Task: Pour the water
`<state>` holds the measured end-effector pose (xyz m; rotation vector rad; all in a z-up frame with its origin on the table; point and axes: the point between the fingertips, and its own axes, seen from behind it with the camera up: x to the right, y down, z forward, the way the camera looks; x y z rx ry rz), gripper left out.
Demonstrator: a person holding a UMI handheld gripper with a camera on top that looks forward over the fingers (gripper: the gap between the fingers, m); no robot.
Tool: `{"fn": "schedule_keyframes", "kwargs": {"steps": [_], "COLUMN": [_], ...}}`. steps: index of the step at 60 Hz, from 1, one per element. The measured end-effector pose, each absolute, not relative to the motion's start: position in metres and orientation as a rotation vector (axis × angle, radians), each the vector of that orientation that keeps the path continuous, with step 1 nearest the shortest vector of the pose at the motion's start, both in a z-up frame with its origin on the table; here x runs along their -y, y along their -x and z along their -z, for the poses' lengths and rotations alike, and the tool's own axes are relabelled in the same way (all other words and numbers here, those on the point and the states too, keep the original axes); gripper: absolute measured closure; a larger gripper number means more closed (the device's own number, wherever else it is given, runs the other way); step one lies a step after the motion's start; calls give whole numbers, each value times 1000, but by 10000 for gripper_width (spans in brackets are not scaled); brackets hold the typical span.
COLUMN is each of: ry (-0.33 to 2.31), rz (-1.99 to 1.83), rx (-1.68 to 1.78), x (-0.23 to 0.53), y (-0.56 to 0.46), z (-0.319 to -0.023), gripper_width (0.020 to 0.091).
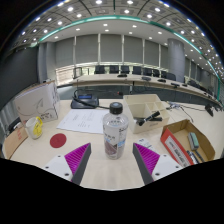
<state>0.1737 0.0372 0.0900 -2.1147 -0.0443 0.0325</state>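
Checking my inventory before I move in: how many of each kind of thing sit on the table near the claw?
Clear plastic water bottle with dark cap, just ahead of the open claw: 1
Brown cardboard boxes: 2
Flat red round disc: 1
White paper sheets: 1 spread
Black desk phone: 1
Total: 6

The bottle point(116, 135) stands upright on the table point(100, 170), just ahead of the gripper point(111, 162), in line with the gap between its two spread fingers point(76, 163) and touching neither. Behind the bottle lie sheets of paper point(82, 121), with a telephone point(85, 100) beyond them and a monitor point(35, 101) to their left. A disc point(58, 141) lies left of the bottle, an open cardboard box point(190, 140) sits to its right, and a second box point(147, 109) stands behind and right.
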Motion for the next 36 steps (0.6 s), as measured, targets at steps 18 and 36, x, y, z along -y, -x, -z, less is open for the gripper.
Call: {"fn": "schedule_keyframes", "kwargs": {"steps": [18, 36], "ry": [2014, 1976], "rz": [-51, -42], "rx": [24, -7], "x": [-122, -136], "y": [-176, -178], "z": [-58, -55], "gripper_width": [328, 634]}}
